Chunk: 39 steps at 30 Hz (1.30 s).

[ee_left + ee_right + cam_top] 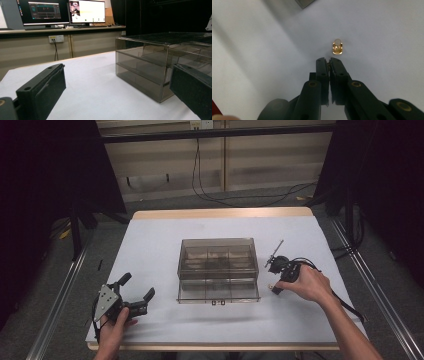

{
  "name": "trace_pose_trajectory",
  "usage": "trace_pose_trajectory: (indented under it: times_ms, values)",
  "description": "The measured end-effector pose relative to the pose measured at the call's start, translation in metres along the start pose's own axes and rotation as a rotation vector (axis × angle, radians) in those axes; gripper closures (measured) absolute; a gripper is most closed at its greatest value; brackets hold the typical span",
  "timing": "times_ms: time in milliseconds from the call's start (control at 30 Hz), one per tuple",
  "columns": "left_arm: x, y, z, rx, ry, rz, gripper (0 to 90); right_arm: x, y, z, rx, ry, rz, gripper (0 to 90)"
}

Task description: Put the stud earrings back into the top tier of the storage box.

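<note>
standing beside a white table [160,240], i see a person seated at its near edge with a black two-jaw gripper in each hand. at the middle of the table sits a smoky, see-through plastic organizer box [218,268], its inside split into small compartments, its lower drawer pulled toward the person.

the right gripper [274,289] is held by the right hand [307,284] just beside the box's right side, tips pointing down at the table. in the right gripper view, the right gripper's [329,60] jaws are pressed together with only a sliver of gap, and something thin and gold-coloured seems pinched right at the tips, though it is too small to tell for sure. just beyond those tips, lying on the bare white surface, is a small gold metal clip [337,47] with a pale rounded piece at its far end. it is apart from the tips, not touching them, and a corner of the box shows at the top of that view.

the left gripper [137,292] rests low on the table to the left of the box, well apart from it, held by the left hand [116,320]. its jaws stand wide apart with nothing between them; in the left gripper view they frame the table and the box's front corner.
</note>
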<state>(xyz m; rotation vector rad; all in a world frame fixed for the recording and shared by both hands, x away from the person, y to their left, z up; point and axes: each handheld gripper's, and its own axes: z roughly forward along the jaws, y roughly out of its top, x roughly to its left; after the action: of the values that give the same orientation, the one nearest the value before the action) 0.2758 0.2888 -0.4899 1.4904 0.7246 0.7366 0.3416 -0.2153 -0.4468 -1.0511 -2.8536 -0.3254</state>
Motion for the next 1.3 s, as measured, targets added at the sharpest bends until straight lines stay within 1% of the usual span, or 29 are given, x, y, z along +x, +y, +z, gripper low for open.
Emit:
trace_pose_trajectory:
  times_ms: [33, 67, 133, 167, 200, 233, 333, 400, 433, 467, 533, 567, 600, 667, 767, 800, 867, 967, 1000, 1033, 1067, 1100, 1133, 1167, 1200, 1233, 1267, 1300]
  values:
    - [0.000, 0.000, 0.000, -0.002, -0.006, 0.002, 0.7, 0.000, 0.000, 0.000, 0.005, -0.001, -0.001, 86.3]
    - [0.000, 0.000, 0.000, -0.002, 0.000, 0.002, 0.7, 0.001, -0.001, -0.001, 0.010, -0.002, 0.000, 86.3]
    - [0.000, 0.000, 0.000, -0.001, -0.001, 0.000, 0.6, 0.001, -0.001, -0.002, 0.010, -0.001, -0.007, 86.3]
    - [0.000, 0.000, 0.000, -0.001, -0.001, 0.000, 0.6, 0.001, -0.002, -0.003, 0.003, 0.000, -0.001, 86.3]
    - [0.000, 0.000, 0.000, 0.000, -0.005, 0.000, 0.6, 0.000, -0.003, -0.006, -0.017, 0.010, -0.001, 86.3]
    - [0.000, 0.000, 0.000, 0.000, -0.001, 0.000, 0.7, 0.000, -0.004, -0.008, -0.026, 0.013, -0.007, 86.3]
    - [0.000, 0.000, 0.000, -0.001, -0.007, 0.000, 0.7, 0.001, -0.006, -0.014, -0.042, 0.044, 0.005, 86.3]
    - [0.000, 0.000, 0.000, 0.001, -0.005, 0.000, 0.7, 0.001, -0.007, -0.017, -0.061, 0.051, -0.002, 86.3]
    - [0.000, 0.000, 0.000, 0.001, -0.005, 0.000, 0.7, 0.001, -0.007, -0.017, -0.061, 0.051, -0.002, 86.3]
    - [0.000, 0.000, 0.000, 0.001, -0.004, 0.000, 0.7, 0.002, -0.009, -0.021, -0.099, 0.074, -0.004, 86.3]
    - [0.000, 0.000, 0.000, 0.001, 0.001, 0.002, 0.6, 0.003, -0.010, -0.026, -0.134, 0.101, -0.004, 86.3]
    - [0.000, 0.000, 0.000, 0.001, 0.001, 0.002, 0.6, 0.003, -0.010, -0.026, -0.134, 0.101, -0.004, 86.3]
    - [0.000, 0.000, 0.000, -0.001, -0.004, 0.002, 0.6, 0.004, -0.012, -0.030, -0.161, 0.118, -0.011, 86.2]
    - [0.000, 0.000, 0.000, -0.001, 0.001, 0.000, 0.7, 0.004, -0.014, -0.034, -0.187, 0.130, -0.024, 86.3]
    - [0.000, 0.000, 0.000, -0.001, -0.006, 0.002, 0.7, 0.004, -0.017, -0.043, -0.242, 0.159, -0.043, 86.2]
    - [0.000, 0.000, 0.000, -0.004, -0.005, -0.004, 0.6, 0.005, -0.018, -0.046, -0.259, 0.163, -0.050, 86.2]
    - [0.000, 0.000, 0.000, 0.000, -0.006, 0.002, 0.6, 0.006, -0.019, -0.053, -0.277, 0.164, -0.062, 86.2]
    - [0.000, 0.000, 0.000, 0.000, -0.006, 0.003, 0.6, 0.006, -0.020, -0.061, -0.300, 0.165, -0.060, 86.2]
    - [0.000, 0.000, 0.000, 0.000, -0.006, 0.002, 0.6, 0.006, -0.020, -0.061, -0.300, 0.165, -0.060, 86.2]
    - [0.000, 0.000, 0.000, 0.000, -0.006, 0.002, 0.7, 0.007, -0.020, -0.068, -0.322, 0.159, -0.063, 86.2]
    - [0.000, 0.000, 0.000, 0.000, -0.006, 0.002, 0.7, 0.007, -0.020, -0.068, -0.322, 0.159, -0.063, 86.2]
    - [0.000, 0.000, 0.000, -0.001, -0.006, 0.002, 0.7, 0.008, -0.020, -0.075, -0.384, 0.171, -0.083, 86.2]
    - [0.000, 0.000, 0.000, 0.001, -0.006, 0.001, 0.7, 0.008, -0.020, -0.075, -0.384, 0.171, -0.083, 86.2]
    - [0.000, 0.000, 0.001, -0.005, -0.007, -0.007, 0.6, 0.009, -0.020, -0.079, -0.395, 0.167, -0.093, 86.3]
    - [0.000, 0.000, 0.000, 0.002, -0.008, 0.000, 0.7, 0.013, -0.017, -0.084, -0.404, 0.152, -0.105, 86.2]
    - [0.000, 0.000, 0.000, 0.002, -0.008, 0.000, 0.6, 0.015, -0.015, -0.088, -0.411, 0.149, -0.118, 86.3]
    - [0.000, 0.000, 0.000, 0.001, -0.010, 0.003, 0.7, 0.017, -0.013, -0.090, -0.418, 0.132, -0.138, 86.3]
    - [0.000, 0.000, 0.000, -0.004, -0.007, -0.007, 0.7, 0.020, -0.010, -0.093, -0.426, 0.129, -0.155, 86.3]
